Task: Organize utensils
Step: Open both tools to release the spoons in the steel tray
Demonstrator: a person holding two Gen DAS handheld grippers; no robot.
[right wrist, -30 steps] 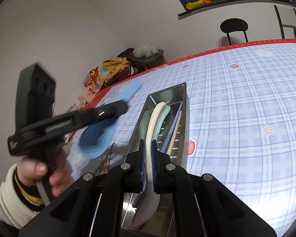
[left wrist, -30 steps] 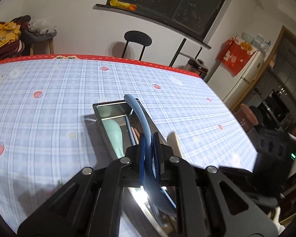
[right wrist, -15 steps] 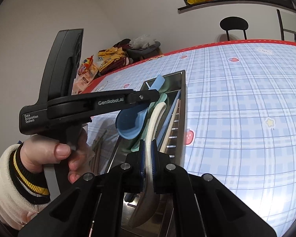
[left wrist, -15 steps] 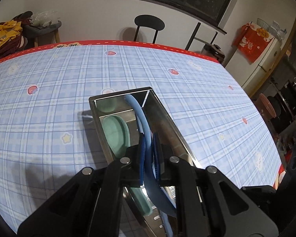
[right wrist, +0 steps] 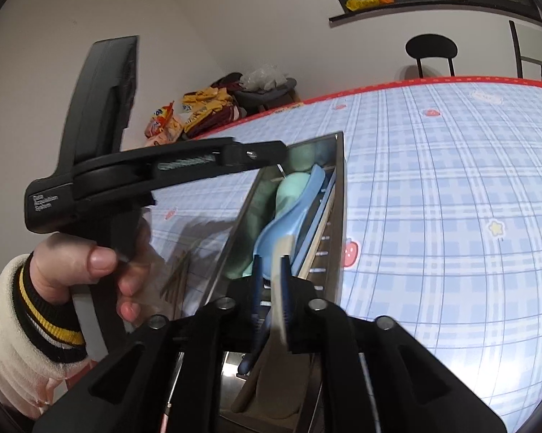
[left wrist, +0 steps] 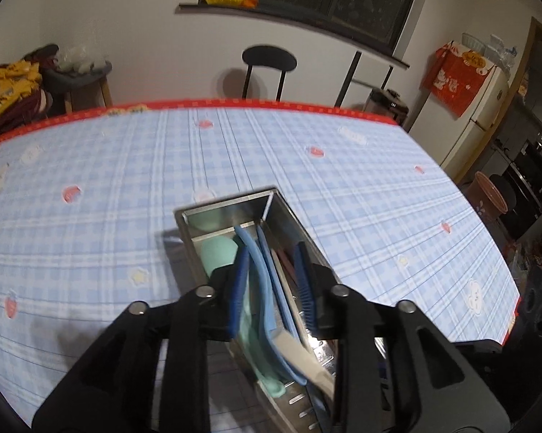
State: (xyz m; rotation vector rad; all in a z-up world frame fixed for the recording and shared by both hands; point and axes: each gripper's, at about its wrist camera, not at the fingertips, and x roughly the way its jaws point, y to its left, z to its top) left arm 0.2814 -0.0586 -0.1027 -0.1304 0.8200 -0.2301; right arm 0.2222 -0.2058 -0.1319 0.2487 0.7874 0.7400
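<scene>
Left gripper (left wrist: 272,285): blue ribbed pads, jaws just parted, blue spoon (left wrist: 261,281) loose between them in the steel tray (left wrist: 289,213); earlier it was pinched. Right gripper (right wrist: 272,288) jaws also just eased apart around the cream spoon (right wrist: 280,310) handle, touching one pad. Mint spoon (left wrist: 218,254) lies inside, on the checked tablecloth (left wrist: 90,187).

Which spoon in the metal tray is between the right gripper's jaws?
The white spoon, its handle between the right gripper pads; the blue spoon and green spoon lie farther along.
</scene>
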